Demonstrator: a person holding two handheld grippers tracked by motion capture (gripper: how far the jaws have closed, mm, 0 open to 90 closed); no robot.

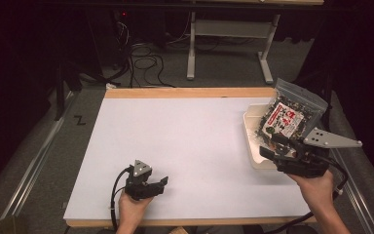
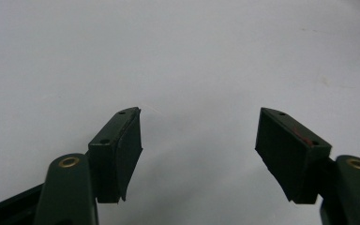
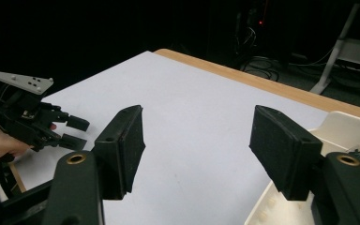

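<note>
Looks near done: snack bag (image 1: 292,114) propped in white tray (image 1: 251,127), just ahead of right gripper (image 1: 269,147), jaws wide apart w/ nothing betw. them. Left gripper (image 1: 162,182) idle over bare table (image 1: 185,141), also wide open, empty. Count: 1 bag, 1 tray, 2 grippers. Left to do: prob. just pull back.

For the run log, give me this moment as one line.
left gripper: open, low over white table | right gripper: open, beside bin | snack bag: leaning in white bin
</note>
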